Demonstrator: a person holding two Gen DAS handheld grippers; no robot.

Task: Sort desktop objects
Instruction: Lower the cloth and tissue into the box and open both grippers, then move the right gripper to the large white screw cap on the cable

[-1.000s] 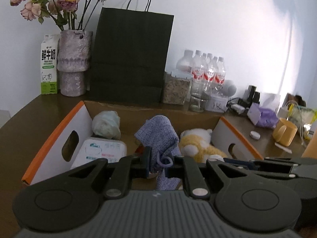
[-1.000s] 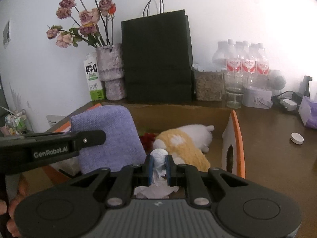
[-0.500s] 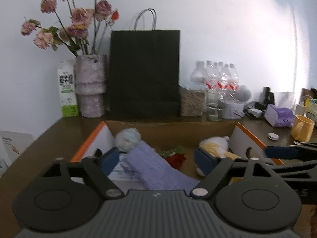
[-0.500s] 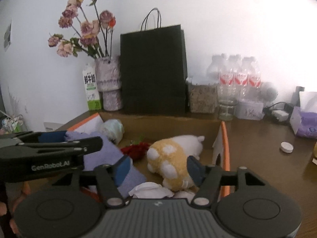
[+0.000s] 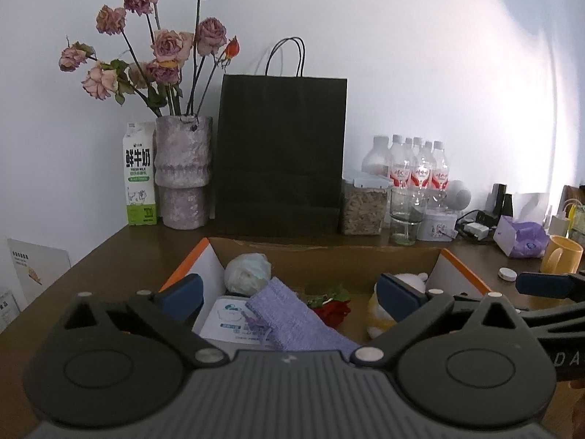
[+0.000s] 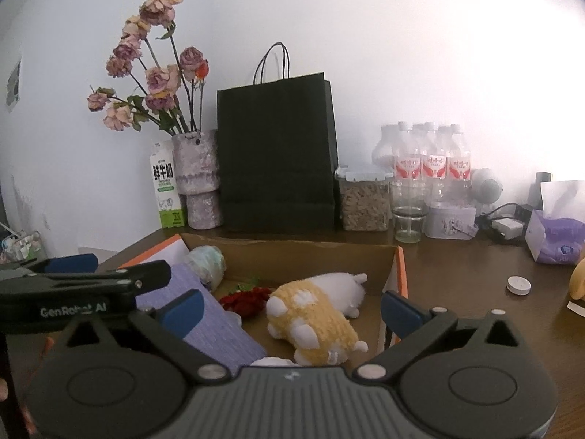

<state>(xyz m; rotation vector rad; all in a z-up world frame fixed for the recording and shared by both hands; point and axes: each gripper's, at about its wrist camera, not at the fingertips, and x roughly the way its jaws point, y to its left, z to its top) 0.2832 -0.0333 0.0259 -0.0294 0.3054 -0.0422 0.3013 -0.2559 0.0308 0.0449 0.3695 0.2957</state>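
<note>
One lavender knit cloth [image 5: 292, 323], slanted in cardboard box [image 5: 329, 252]

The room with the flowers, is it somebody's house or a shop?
Most likely a home or a small office desk against a wall. A vase of dried roses, a milk carton and water bottles stand along it, and a cardboard box holds a plush toy.

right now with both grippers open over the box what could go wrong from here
The purple cloth lies draped over the other things in the cardboard box and might slide or snag if a gripper reaches in. The left gripper and right gripper hang close together and could bump each other.
</note>
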